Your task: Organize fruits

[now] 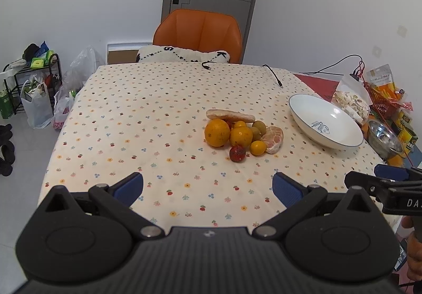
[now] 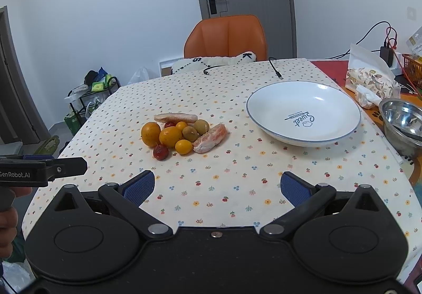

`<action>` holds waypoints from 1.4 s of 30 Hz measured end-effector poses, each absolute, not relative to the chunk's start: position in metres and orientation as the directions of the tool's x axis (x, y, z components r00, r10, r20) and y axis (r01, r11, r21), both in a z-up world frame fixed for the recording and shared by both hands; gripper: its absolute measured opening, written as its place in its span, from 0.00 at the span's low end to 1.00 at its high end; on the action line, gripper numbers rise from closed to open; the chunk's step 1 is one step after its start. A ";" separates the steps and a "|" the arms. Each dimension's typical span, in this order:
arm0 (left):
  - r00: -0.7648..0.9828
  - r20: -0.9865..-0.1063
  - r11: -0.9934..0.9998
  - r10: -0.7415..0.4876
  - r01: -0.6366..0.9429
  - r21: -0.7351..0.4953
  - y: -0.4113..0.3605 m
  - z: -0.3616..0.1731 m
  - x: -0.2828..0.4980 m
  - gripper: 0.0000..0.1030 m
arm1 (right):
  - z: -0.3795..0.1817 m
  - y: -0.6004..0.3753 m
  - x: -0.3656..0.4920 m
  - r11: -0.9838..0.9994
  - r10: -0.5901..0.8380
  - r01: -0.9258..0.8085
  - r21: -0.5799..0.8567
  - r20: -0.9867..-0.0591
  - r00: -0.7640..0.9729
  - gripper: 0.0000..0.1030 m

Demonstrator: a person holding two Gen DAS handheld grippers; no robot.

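Risk as we judge it: the fruit pile is tightly clustered mid-table, pieces touching, so pinching one round orange could nudge neighbours and send the small red fruit or small yellow one rolling over the dotted tablecloth; the peeled citrus segment looks soft and may squash. White plate sits well apart to the pile's right, nothing in it. We see left gripper wide open, holding nothing, touching nothing; right gripper likewise wide open, holding nothing, both near the table's front edge
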State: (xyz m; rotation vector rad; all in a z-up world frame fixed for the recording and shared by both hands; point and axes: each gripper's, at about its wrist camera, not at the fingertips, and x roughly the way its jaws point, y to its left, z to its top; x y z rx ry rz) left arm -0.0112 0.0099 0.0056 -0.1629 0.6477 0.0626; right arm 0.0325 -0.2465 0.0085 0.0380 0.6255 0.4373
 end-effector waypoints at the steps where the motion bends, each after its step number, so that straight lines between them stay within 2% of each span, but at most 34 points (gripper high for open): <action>1: 0.796 -0.605 0.985 0.006 -0.108 -0.133 0.010 0.006 -0.011 1.00 | 0.009 -0.246 0.033 0.908 0.408 -0.385 0.165 -0.558 0.722 1.00; 30: 0.803 -0.596 0.989 0.008 -0.095 -0.114 0.003 0.002 -0.006 1.00 | 0.007 -0.249 0.035 0.905 0.415 -0.389 0.170 -0.550 0.725 1.00; 42: 0.825 -0.565 0.986 -0.015 -0.082 -0.145 0.002 -0.003 0.000 0.98 | 0.001 -0.239 0.041 0.871 0.479 -0.449 0.199 -0.546 0.687 1.00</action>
